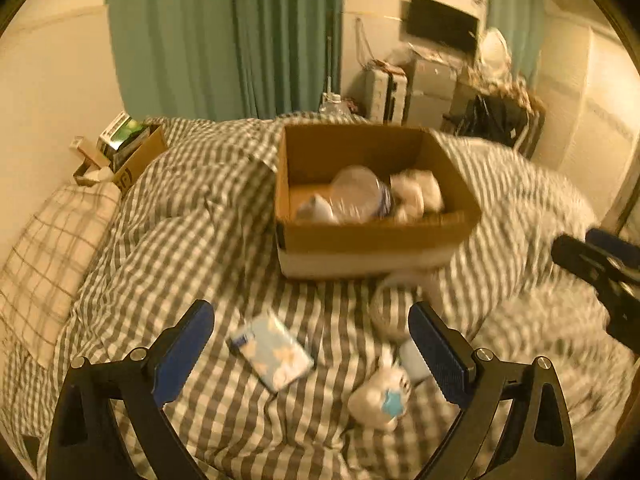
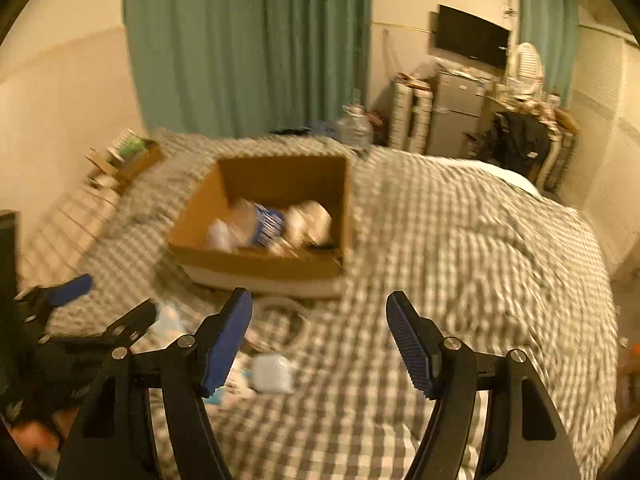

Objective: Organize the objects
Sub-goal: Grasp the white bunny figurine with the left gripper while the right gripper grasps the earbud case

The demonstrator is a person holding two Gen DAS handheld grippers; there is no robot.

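Note:
An open cardboard box [image 1: 376, 236] stands on the checked duvet and holds a clear plastic bottle [image 1: 358, 194] and white bundles [image 1: 416, 194]; it also shows in the right wrist view [image 2: 260, 264]. My left gripper [image 1: 312, 344] is open and empty above a light blue tissue pack [image 1: 272, 354], a white packet with a blue star [image 1: 380, 398] and a small white case [image 1: 412, 360]. A clear round lid [image 1: 390, 312] lies before the box. My right gripper [image 2: 320, 340] is open and empty, near the white case [image 2: 272, 372] and the lid [image 2: 276, 324].
A checked pillow [image 1: 44, 260] lies at the left. A small carton of books [image 1: 128, 152] sits by the wall. Green curtains [image 1: 224, 36], a suitcase [image 1: 386, 94], a cabinet [image 1: 432, 92] and a wall screen [image 1: 442, 24] stand beyond the bed.

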